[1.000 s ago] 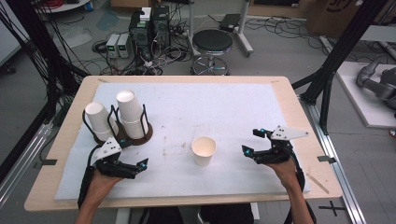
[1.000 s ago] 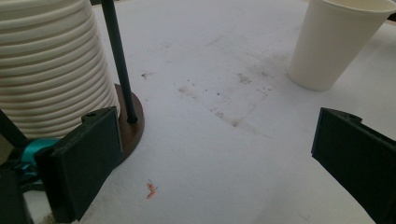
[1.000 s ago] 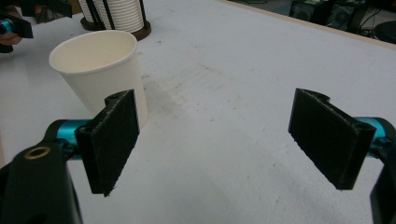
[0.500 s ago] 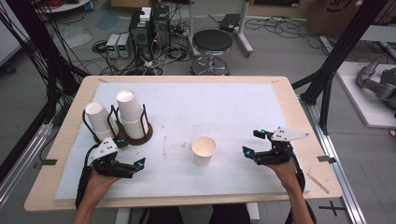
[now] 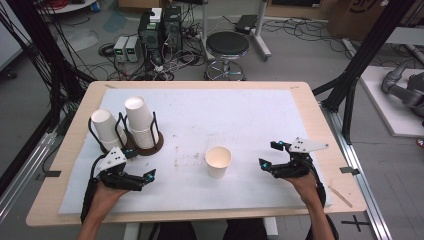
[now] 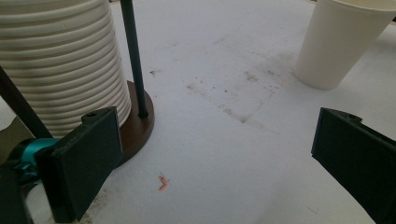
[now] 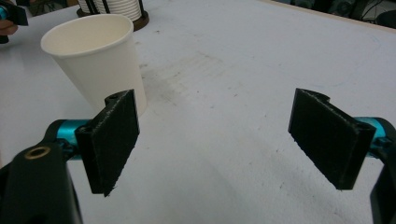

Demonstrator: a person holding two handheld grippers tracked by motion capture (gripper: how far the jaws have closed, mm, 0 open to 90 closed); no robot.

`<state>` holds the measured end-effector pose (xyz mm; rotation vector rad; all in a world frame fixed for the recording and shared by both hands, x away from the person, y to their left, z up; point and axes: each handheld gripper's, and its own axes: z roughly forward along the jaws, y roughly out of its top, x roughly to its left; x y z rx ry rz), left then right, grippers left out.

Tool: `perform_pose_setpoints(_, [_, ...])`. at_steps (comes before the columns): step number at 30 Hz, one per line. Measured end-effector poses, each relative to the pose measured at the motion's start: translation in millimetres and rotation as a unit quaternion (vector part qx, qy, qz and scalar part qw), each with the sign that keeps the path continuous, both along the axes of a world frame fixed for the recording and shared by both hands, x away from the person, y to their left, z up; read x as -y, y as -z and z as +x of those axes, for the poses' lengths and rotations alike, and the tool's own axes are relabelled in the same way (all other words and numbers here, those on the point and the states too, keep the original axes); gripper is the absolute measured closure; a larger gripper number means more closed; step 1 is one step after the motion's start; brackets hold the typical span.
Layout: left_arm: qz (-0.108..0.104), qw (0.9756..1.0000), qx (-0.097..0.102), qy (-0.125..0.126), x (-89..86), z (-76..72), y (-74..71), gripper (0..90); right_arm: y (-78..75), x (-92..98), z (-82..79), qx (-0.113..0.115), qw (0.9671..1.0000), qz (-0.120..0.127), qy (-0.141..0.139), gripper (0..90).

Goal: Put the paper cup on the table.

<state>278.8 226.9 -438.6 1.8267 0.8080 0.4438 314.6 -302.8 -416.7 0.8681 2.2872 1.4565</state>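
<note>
High view puts the upright paper cup [image 5: 218, 161] on the tabletop [image 5: 240, 115] between both hands, mouth up, nearer the right tongs [image 5: 267, 156], which point at it from its right. Both right and left tongs [image 5: 143, 169] stand wide open, holding nothing.

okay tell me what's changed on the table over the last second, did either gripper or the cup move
Nothing visibly changed. The left gripper and right gripper rest in the same places on the white mat, jaws open and empty. The single paper cup stands upright between them, and the cup stacks in the holder are as before.
</note>
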Motion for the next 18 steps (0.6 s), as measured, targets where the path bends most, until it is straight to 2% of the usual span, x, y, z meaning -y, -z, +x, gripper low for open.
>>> perform_pose_setpoints(9, [0.000, 1.0000, 0.000, 0.001, 1.0, 0.1, 0.4, 1.7, 8.1, 1.9, -0.1, -0.016, 0.9999, -0.001, 0.006, 16.7])
perform_pose_setpoints(18, [0.001, 1.0000, 0.001, 0.000, 0.7, -0.8, 0.2, 1.8, 9.8, 1.2, 0.6, -0.018, 0.9998, -0.001, 0.003, 16.7])
